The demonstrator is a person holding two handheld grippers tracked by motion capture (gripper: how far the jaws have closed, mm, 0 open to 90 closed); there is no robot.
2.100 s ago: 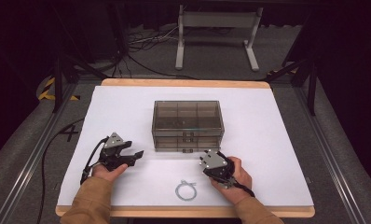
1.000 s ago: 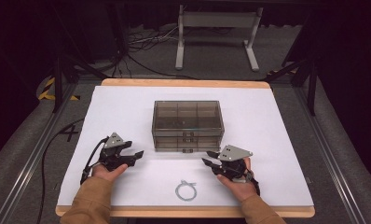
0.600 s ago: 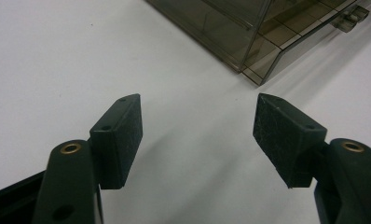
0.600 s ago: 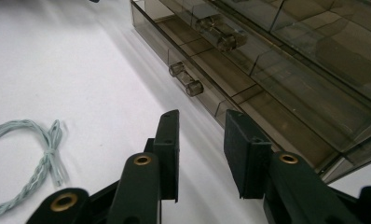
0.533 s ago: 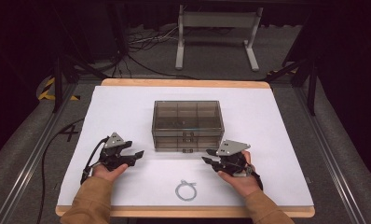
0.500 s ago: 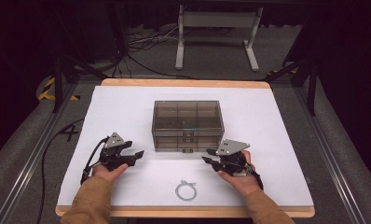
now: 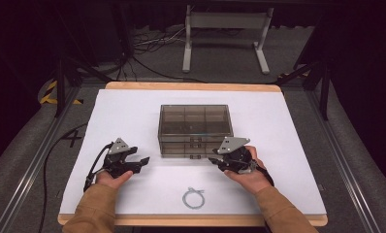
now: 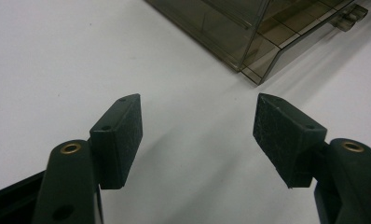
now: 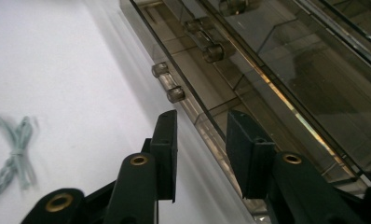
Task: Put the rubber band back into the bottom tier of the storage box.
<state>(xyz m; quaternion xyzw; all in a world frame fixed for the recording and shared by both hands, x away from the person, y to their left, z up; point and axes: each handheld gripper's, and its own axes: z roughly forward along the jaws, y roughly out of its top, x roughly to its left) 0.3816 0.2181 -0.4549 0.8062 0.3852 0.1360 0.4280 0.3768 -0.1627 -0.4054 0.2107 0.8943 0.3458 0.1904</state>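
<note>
So the right gripper (image 7: 215,159) has slid in from out by the box's right corner over the last couple of seconds and now sits tight against the front of the smoky plastic organizer box (image 7: 195,127), which looks to me like lining up on a latch (image 9: 168,88) to get it open. Its jaws are partly spread with the box's front lip running between them, pads not clamping anything as far as I can tell. The left gripper (image 7: 143,160) hasn't budged, jaws wide and empty, box just ahead and right of it, and the little cord loop (image 7: 193,198) lies untouched behind both.
</note>
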